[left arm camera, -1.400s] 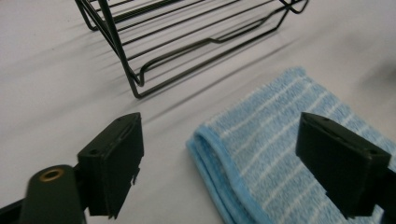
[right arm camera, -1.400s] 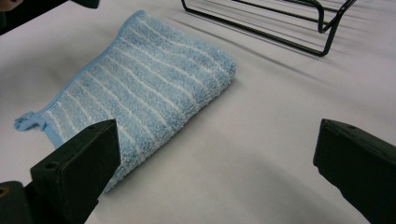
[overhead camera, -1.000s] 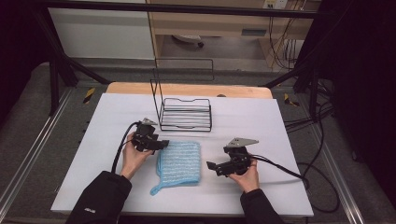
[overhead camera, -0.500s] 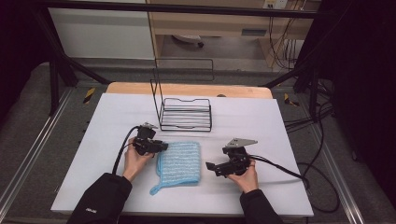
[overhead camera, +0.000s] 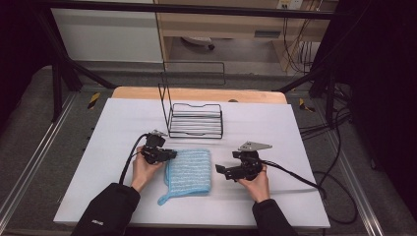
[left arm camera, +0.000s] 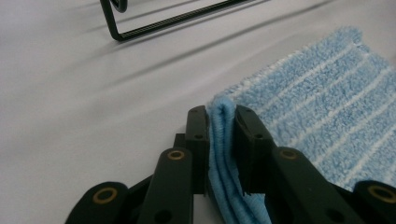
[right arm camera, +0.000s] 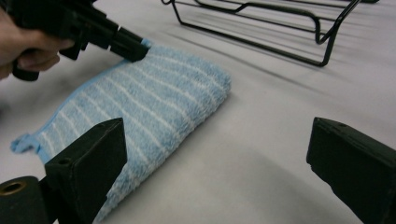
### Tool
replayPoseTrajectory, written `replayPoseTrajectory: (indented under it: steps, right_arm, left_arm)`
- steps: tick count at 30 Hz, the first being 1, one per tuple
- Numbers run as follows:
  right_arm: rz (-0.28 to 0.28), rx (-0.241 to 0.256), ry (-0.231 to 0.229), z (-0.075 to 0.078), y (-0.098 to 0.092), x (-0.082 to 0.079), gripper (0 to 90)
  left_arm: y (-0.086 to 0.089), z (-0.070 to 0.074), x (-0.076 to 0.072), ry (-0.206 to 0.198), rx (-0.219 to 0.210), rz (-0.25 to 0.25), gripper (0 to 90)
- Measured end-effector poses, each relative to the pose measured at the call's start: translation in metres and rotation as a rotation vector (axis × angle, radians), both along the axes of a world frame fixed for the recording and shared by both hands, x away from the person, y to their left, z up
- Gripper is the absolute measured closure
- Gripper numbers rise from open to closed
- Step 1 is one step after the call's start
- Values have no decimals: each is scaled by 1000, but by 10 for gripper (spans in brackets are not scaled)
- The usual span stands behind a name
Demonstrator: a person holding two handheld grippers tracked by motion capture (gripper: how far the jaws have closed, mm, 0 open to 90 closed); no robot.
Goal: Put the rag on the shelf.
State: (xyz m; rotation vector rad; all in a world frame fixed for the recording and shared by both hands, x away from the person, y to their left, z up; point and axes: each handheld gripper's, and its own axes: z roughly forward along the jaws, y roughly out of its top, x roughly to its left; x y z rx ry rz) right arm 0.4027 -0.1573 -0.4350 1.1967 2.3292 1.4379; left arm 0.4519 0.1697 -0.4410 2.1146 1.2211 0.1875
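Two layers of the folded blue striped terry cloth (left arm camera: 322, 116) sit pinched between the left gripper (left arm camera: 220, 116) jaws, closed on its near corner. Soft, light and limp, the cloth will likely sag and drag if lifted by one corner, so the opposite edge wants a second hold. Ahead of the right gripper (right arm camera: 224, 154), jaws wide apart and empty, lies that free edge. Beyond stands a black wire rack (overhead camera: 195, 120).
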Motion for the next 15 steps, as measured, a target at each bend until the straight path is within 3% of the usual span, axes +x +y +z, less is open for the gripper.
replayPoseTrajectory:
  steps: [2, 7, 15]
  right_arm:
    - [-15, -31, -5, 3, 3, 4, 62]
    - [-16, -24, -2, 5, 20, 16, 108]
    - [-32, -42, 47, -2, 48, 42, 341]
  left_arm:
    - [0, 0, 0, -4, -2, -1, 762]
    - [-1, -1, -2, -18, -1, 2, 762]
    - [-1, -2, -2, -25, 2, -4, 760]
